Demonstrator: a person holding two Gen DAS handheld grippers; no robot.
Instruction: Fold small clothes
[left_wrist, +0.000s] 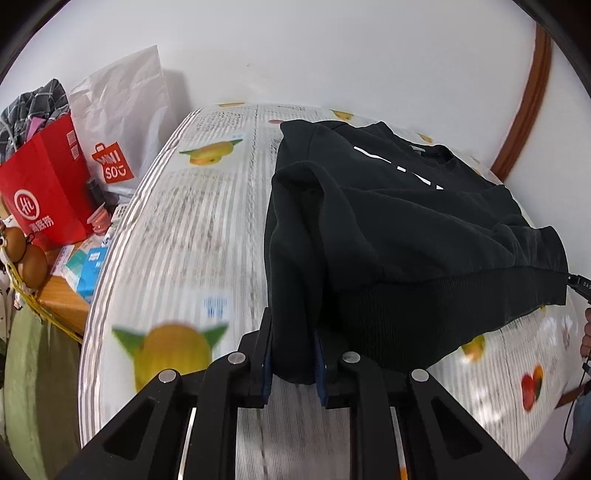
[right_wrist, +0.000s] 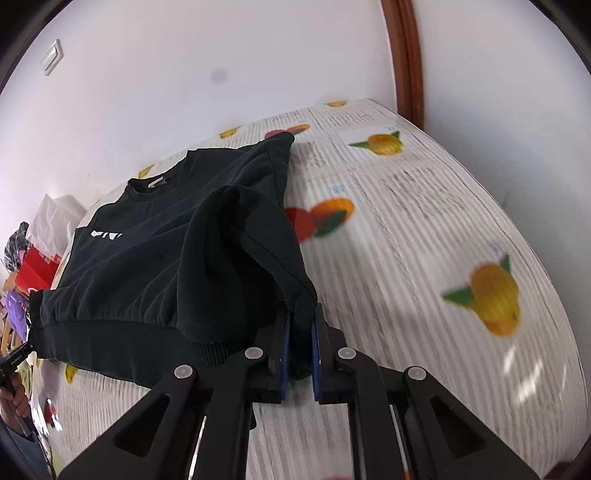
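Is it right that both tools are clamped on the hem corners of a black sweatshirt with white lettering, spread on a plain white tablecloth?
Not quite. The tablecloth is not plain white: it has a newspaper-style print with fruit pictures, seen in both wrist views. The rest holds: the left tool and right tool each pinch the black sweatshirt with white lettering.

Both views are evenly and brightly lit by soft diffuse light. Motion blur is seen on the printed tablecloth (left_wrist: 207, 236), with faint glare streaks. Strong fisheye bending and dark corner vignetting are noted.
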